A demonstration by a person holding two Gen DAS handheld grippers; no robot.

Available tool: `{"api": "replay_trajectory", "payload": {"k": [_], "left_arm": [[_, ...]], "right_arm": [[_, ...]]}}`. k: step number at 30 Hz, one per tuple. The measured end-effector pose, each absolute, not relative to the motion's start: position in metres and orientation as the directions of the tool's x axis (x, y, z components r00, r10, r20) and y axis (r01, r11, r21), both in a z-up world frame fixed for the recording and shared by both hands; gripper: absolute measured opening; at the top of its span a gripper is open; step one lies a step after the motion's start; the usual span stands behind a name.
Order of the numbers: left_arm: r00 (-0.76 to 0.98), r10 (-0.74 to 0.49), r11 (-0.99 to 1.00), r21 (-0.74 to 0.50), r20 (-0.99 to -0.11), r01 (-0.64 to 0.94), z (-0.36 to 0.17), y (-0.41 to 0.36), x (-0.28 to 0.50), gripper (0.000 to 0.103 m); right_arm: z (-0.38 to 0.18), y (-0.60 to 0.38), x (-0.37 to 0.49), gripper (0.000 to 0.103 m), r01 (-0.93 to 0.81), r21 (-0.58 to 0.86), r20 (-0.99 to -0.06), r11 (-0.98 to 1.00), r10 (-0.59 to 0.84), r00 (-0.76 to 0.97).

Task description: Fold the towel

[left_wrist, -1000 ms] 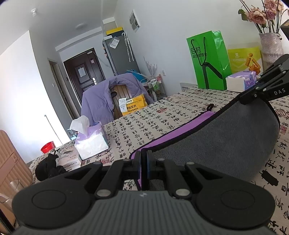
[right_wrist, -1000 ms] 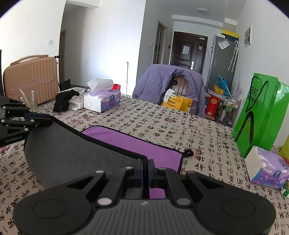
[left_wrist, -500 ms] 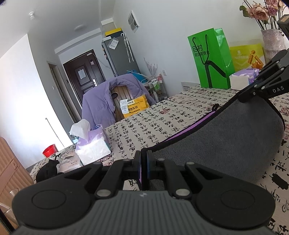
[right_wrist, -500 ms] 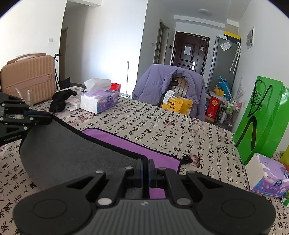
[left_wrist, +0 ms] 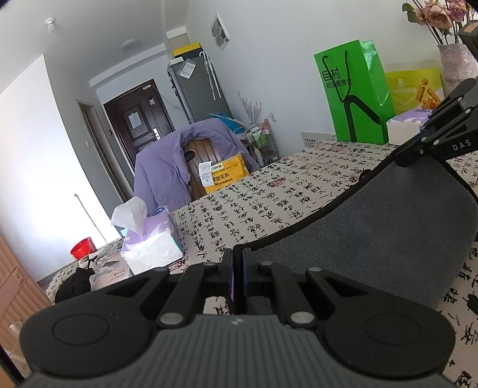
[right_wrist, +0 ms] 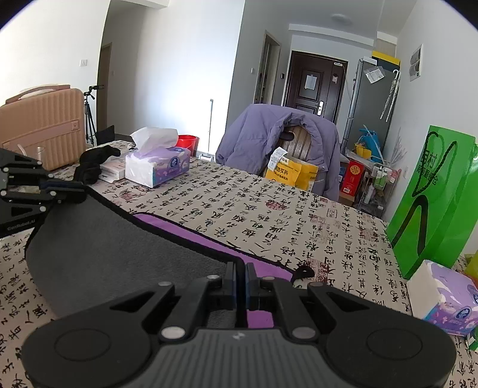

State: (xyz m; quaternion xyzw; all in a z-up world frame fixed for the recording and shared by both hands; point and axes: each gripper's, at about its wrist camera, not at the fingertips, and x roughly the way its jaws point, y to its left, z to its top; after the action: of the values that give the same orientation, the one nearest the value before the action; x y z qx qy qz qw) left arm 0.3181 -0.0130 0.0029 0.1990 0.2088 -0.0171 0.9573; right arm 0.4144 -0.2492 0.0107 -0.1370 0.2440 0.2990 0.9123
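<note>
Both grippers have carried the towel point(right_wrist: 113, 256) edge forward toward 12 o'clock, purple strip shrinking | left gripper point(left_wrist: 237, 276) and right gripper point(right_wrist: 241, 286) each pinch a corner, pressed together | towel half-lifted over table point(right_wrist: 298, 221) | fold nearly closing.

towel point(right_wrist: 113, 262) far half: the raised grey fold covers it; only a purple strip shows in the right wrist view.
towel corners: pinched out of sight inside both pairs of closed fingers.
flowers point(left_wrist: 439, 15): cut by the top edge.
tissue box point(right_wrist: 442, 298): partly cut by the right edge.
green bag point(left_wrist: 355, 92) print: too small to read.
counter point(right_wrist: 269, 215) near edge: behind the gripper body.
</note>
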Motion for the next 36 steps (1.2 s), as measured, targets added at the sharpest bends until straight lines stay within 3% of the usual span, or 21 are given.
{"api": "replay_trajectory", "payload": {"k": [36], "left_arm": [[0.898,0.066,0.913,0.39,-0.434,0.121,-0.012,-0.005,0.36,0.007]], "right_arm": [[-0.002,-0.235,0.46,0.005,-0.621,-0.123,-0.546,0.774,0.47,0.694]]}}
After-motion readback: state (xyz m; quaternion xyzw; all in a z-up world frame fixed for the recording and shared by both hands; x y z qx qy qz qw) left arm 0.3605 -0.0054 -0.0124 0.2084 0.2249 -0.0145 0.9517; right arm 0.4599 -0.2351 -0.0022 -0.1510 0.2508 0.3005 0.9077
